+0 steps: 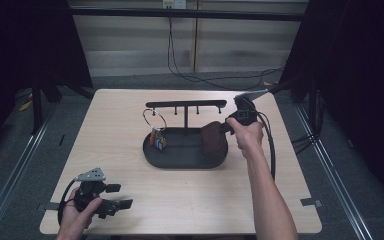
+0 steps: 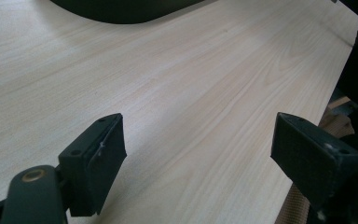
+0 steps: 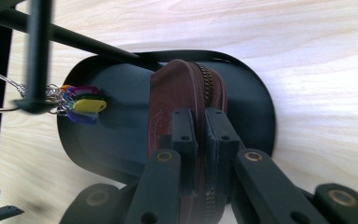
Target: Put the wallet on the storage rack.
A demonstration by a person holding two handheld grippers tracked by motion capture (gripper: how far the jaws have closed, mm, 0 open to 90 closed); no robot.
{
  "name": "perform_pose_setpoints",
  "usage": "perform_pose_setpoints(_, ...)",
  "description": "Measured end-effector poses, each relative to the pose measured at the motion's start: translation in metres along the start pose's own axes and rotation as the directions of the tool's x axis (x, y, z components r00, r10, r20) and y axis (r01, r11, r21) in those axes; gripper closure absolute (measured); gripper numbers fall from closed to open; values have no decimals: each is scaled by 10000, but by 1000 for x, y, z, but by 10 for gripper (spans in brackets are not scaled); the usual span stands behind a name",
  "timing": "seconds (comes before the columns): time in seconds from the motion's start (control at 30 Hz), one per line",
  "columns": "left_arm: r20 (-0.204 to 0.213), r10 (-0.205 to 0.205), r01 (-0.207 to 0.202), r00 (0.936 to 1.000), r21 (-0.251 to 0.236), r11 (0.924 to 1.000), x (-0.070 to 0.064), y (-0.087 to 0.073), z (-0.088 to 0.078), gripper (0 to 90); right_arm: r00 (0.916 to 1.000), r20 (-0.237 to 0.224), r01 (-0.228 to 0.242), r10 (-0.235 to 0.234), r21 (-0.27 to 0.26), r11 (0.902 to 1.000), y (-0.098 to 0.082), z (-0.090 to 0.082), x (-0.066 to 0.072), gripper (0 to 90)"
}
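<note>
**Right gripper clamped on brown zip pouch over the tray; left gripper idle at near corner**

Near edge, high view: left hand [image 1: 75, 216] holds the left gripper [image 1: 121, 196] low over the near-left corner of the light wood table [image 1: 180, 200]. Grey three-cornered plate on top. In the left gripper view its jaws stand wide apart, nothing between them, bare wood grain beneath; dark edge of the tray [image 2: 126, 11] at top of that view.

Mid table: right forearm reaches in from the bottom, right hand [image 1: 247, 134] wrapped around the right gripper [image 1: 223, 127], cable looping back along the arm. Jaws closed on the edge of a brown round zip pouch [image 1: 213, 137]. In the right gripper view the two jaw pads pinch the pouch [image 3: 179, 93] near its zipper line; embossed seal visible on the leather face. Pouch sits upright at the right end of the black oval tray [image 1: 180, 159]; cannot tell if it touches the tray floor.

Farther: key ring [image 1: 154, 119] with coloured tags [image 3: 87, 105] hangs at the left end of the T-shaped rack [image 1: 186, 104] that rises from the tray; tags reach down toward the tray floor.

Beyond the table: cables on the floor.
</note>
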State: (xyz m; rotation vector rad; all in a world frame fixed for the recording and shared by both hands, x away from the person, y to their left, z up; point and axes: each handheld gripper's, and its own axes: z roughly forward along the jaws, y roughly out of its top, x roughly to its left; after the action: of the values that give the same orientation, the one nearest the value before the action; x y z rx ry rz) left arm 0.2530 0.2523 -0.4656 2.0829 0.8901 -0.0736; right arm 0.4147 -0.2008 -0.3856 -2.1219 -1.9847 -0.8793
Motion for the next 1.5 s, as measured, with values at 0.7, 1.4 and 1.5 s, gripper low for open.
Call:
perform_pose_setpoints(0.7,-3,38,-38,10000,-15,10000,-1,-1,-1,176,9976,-565,-436,410,-455,9980,-16,45,-19,814)
perform_pose_setpoints(1.4,117,91,-92,9999,120,9999,-2,0,1,176,9969,-146,745,-772,-1365,9878,-23,25,-18,435)
perform_pose_setpoints(1.5,87,92,-93,9999,76,9999,-2,-1,0,176,9960,-317,781,-836,-1469,9861,-26,21,-18,373)
